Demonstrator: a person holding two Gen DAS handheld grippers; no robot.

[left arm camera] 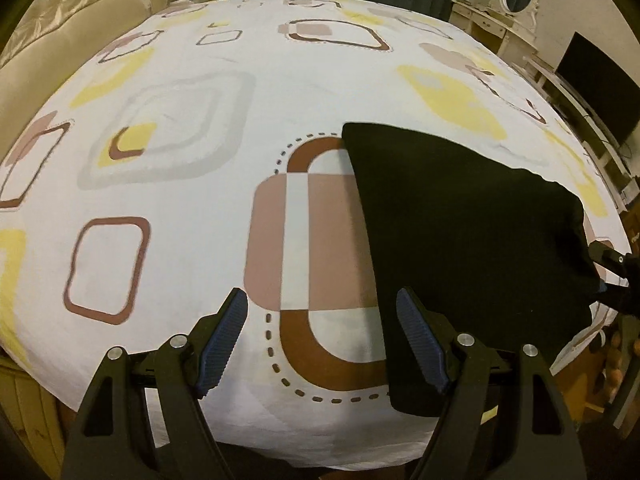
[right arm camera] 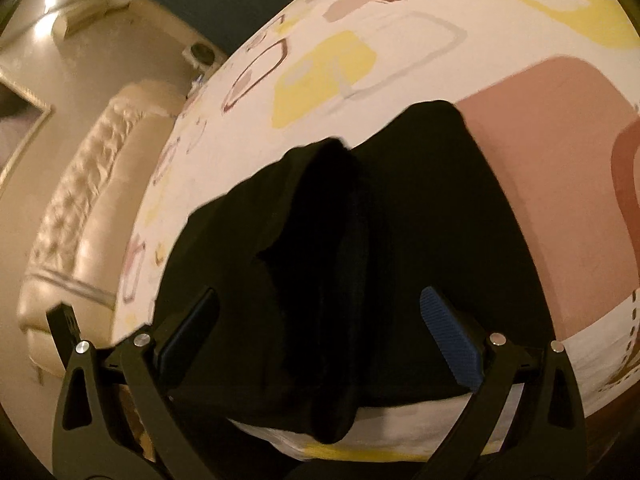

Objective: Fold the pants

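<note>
On the patterned bedsheet [left arm camera: 180, 208], black pants [left arm camera: 460, 240] are shown: soft, limp, best gripped at an edge. Left gripper [left arm camera: 320, 344] and right gripper [right arm camera: 320, 336] are held wide, empty.

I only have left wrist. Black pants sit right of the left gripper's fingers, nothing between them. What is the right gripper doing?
Observer: In the right wrist view the right gripper is open, with a raised ridge of the black pants between its fingers.
Operator: Pinched?
Observer: No. The blue pad on one finger stands clear of the cloth; a gap shows.
Operator: Is the cloth flat there?
Observer: No. A bunched fold runs down the middle toward the bed's near edge.
Operator: And the left gripper?
Observer: The left gripper is open over the patterned sheet, as you see.
</note>
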